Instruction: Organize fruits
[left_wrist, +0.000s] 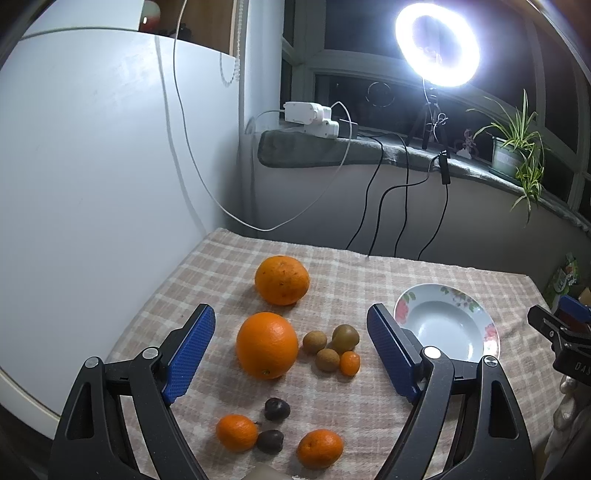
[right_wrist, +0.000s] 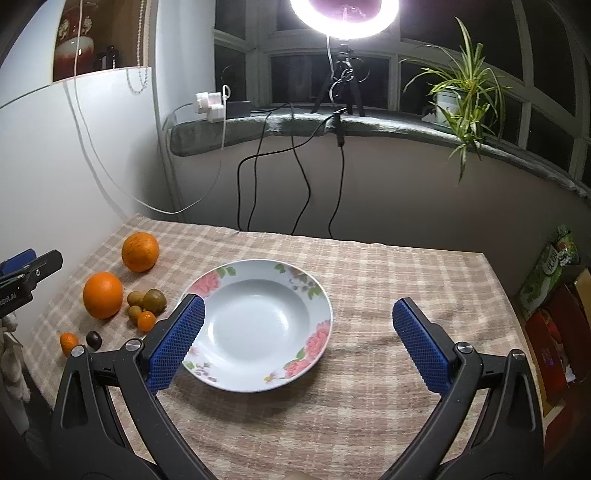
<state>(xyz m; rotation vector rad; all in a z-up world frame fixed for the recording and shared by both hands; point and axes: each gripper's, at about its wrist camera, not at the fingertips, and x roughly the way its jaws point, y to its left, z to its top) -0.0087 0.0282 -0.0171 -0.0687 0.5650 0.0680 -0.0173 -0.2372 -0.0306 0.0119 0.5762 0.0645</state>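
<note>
Fruit lies on a checked tablecloth (left_wrist: 332, 266). A big orange (left_wrist: 267, 345) lies between my open, empty left gripper's (left_wrist: 291, 350) fingers, with a second big orange (left_wrist: 282, 280) behind it. A kiwi (left_wrist: 345, 337), two longans (left_wrist: 314, 341) and a kumquat (left_wrist: 349, 363) cluster to the right. Two mandarins (left_wrist: 236, 432) (left_wrist: 320, 448) and two dark plums (left_wrist: 277, 408) lie nearer. An empty flowered plate (right_wrist: 258, 325) lies between my open, empty right gripper's (right_wrist: 297, 343) fingers. The plate (left_wrist: 447, 325) also shows right of the left gripper. The fruits (right_wrist: 103, 294) lie left of the plate.
A white cabinet (left_wrist: 92, 184) stands against the table's left edge. Cables (left_wrist: 373, 199) hang from the sill behind. A ring light (left_wrist: 437, 44) and a potted plant (left_wrist: 513, 147) stand on the sill. Boxes (right_wrist: 554, 295) stand beyond the right edge.
</note>
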